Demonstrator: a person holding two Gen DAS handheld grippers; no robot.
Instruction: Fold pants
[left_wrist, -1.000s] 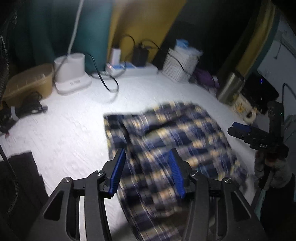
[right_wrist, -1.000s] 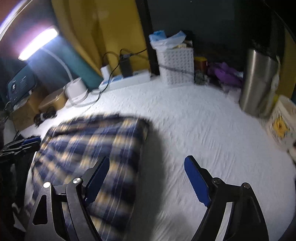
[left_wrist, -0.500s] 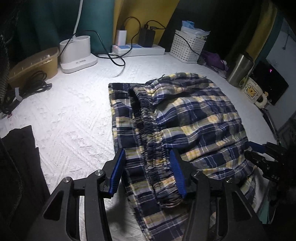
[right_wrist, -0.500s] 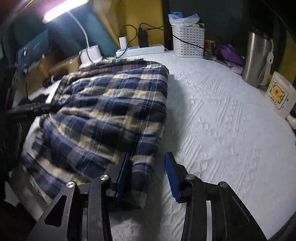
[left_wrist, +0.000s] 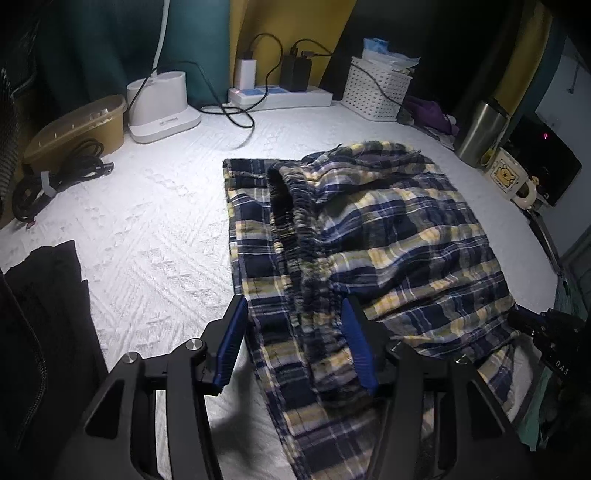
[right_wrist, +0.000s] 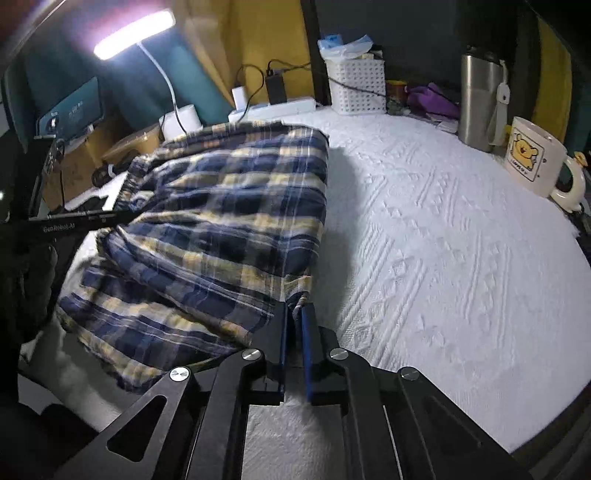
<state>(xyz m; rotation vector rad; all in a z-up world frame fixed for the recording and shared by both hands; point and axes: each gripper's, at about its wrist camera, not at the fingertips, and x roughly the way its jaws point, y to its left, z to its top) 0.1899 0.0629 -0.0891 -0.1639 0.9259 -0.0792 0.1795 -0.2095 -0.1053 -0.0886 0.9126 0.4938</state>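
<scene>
Clamping now: right claw (right_wrist: 294, 314) on pants (right_wrist: 221, 206)

open white bench (right_wrist: 443, 236) lies right of the pants (right_wrist: 221, 206); a mug (right_wrist: 532, 158) and steel flask (right_wrist: 480, 99) crowd its far right rim.

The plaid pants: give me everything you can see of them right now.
The plaid pants are soft woven cloth, navy checked with yellow and white. They lie partly folded and rumpled on the white textured bedspread, their gathered elastic waistband exposed on top. The right tool is shut on a near corner. The left tool is open, straddling the waistband. One end hangs past the bedspread's near edge.
</scene>
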